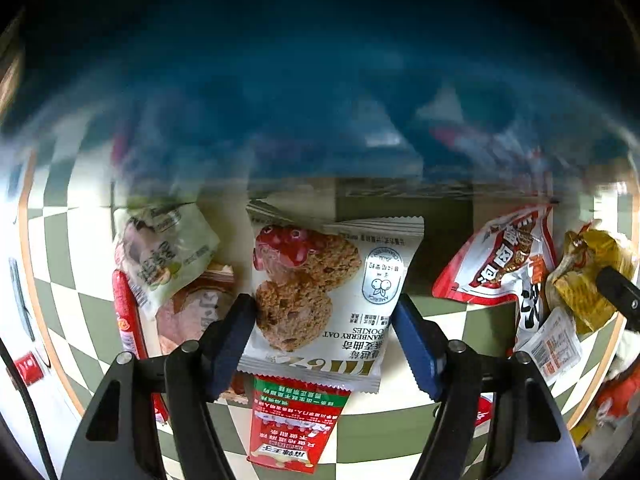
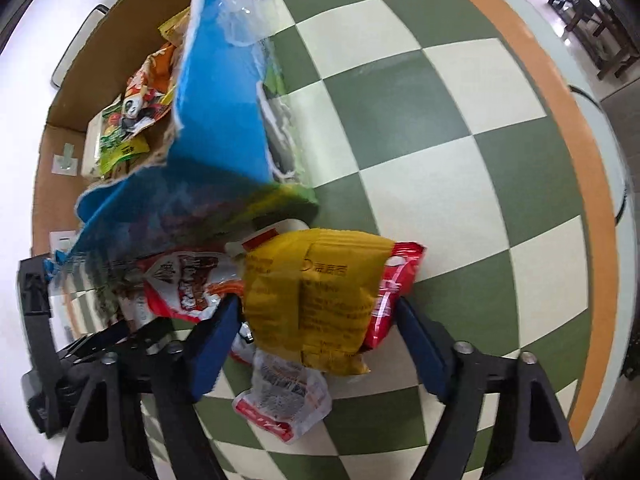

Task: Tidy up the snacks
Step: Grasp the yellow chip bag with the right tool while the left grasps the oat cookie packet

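In the left wrist view, a pale green packet is seen at about nine o'clock, lying over a pink wrapper beside a red sausage stick on the green-and-cream checked table. At the centre, the left gripper is spread wide, and a white cranberry oat cookie packet lies between its blue pads, not clamped; a red-and-green packet is tucked under it at six o'clock. At three o'clock a red-and-white pouch and a yellow packet are found, with a blurred blue sheet filling twelve o'clock. In the right wrist view, a cardboard box holding mixed snacks is placed at ten o'clock, partly covered by a torn blue bag. Near the centre, the right gripper is likewise opened wide around a yellow packet resting on a red wrapper, with a clear-and-red sachet at six o'clock.
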Motion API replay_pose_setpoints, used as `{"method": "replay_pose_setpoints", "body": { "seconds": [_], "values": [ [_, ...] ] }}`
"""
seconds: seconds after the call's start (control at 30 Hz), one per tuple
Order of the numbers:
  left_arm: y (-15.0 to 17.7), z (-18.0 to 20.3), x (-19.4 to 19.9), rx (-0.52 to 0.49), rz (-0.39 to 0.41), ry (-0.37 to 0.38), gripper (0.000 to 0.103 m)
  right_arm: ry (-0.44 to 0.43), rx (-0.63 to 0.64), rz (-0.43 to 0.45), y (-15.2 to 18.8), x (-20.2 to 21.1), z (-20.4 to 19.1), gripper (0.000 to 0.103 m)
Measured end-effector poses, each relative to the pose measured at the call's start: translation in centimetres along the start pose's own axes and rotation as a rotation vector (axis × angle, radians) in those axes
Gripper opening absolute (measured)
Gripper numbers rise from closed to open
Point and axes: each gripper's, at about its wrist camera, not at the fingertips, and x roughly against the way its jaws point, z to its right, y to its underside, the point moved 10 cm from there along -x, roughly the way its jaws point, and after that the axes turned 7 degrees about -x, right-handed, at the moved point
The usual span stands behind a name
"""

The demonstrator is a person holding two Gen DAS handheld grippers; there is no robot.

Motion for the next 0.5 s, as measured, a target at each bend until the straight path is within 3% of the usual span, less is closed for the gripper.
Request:
{"method": "replay_pose_setpoints", "body": {
  "seconds": [0.3, 0.5],
  "values": [
    [2.7, 0.1, 1.6, 0.004, 0.016, 0.022, 0.057, -0.028, -0.021, 0.033, 0.3, 1.0, 0.4, 0.055],
    [5.4, 0.8, 3.1, 0.026, 0.028, 0.064, 0.053, -0.069, -0.037, 0.016, 1.1, 1.9, 0.9, 0.047]
  ]
}}
